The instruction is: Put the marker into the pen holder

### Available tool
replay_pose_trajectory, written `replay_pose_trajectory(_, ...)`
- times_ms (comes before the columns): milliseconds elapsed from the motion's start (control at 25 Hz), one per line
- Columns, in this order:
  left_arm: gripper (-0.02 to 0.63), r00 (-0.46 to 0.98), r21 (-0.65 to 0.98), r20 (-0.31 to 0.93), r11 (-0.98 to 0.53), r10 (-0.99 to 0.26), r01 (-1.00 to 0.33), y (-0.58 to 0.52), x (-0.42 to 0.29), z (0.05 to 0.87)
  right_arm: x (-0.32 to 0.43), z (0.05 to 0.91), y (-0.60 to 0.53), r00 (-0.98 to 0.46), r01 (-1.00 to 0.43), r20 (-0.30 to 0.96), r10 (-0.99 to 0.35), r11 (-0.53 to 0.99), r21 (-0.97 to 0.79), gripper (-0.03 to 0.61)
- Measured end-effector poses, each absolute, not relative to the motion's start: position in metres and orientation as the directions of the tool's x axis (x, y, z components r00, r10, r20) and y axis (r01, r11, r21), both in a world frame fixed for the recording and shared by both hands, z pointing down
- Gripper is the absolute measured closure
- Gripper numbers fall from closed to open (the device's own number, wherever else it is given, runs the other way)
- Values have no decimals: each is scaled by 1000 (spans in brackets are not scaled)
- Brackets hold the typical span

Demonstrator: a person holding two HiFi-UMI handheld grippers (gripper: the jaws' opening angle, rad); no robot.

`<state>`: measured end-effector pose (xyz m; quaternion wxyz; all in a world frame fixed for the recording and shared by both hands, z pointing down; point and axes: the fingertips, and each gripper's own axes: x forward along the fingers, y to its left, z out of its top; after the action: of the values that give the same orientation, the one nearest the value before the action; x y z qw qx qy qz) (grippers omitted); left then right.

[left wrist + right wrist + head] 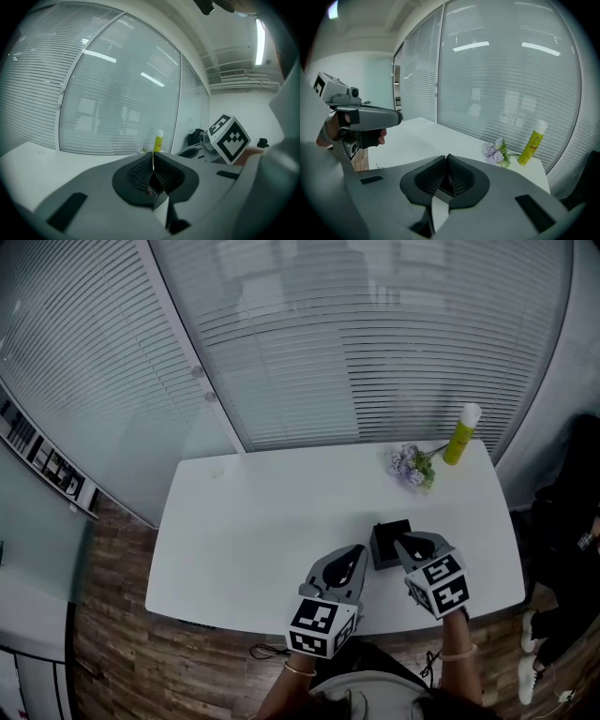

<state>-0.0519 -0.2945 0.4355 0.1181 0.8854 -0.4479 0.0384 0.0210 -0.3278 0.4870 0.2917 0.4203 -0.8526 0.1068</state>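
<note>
Your left gripper (358,550) and right gripper (403,541) hang closest, over the near edge of the white table (253,531). Your wrists are cut off at the bottom of the head view.

In the left gripper view the jaws are pressed together, leaving only a thin seam at the tips and nothing gripped there. Deep in the throat behind the pads sits a small reddish spot, too small to identify. In the right gripper view the jaws are likewise closed on each other and hold nothing.

The black pen holder (384,545) stands on the table just beyond and between the two grippers. Your right gripper's nose overlaps its right side in the head view, so you cannot tell whether they touch. Its inside is dark, and the marker cannot be made out in any view. Neither gripper view shows the holder, as each gripper's own body blocks the low foreground.

Farther out, near the far right corner, a sprig of purple flowers (411,468) lies beside an upright yellow-green bottle (461,435) with a white cap. Behind the table stands a glass wall with closed blinds (375,343), and wood flooring (131,652) shows at lower left.
</note>
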Motion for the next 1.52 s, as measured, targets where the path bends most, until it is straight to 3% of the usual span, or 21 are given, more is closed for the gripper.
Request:
replay_pose_trajectory(960, 591, 506, 127, 152, -491, -849, -862, -232, -34, 418, 60, 438, -274, -593, -774, 345, -728, 633, 5, 549)
replay_pose_trajectory(1520, 591, 451, 94, 138, -441, -882, -892, -190, -15, 411, 87, 418, -229, -598, -775, 265, -756, 630, 48, 549)
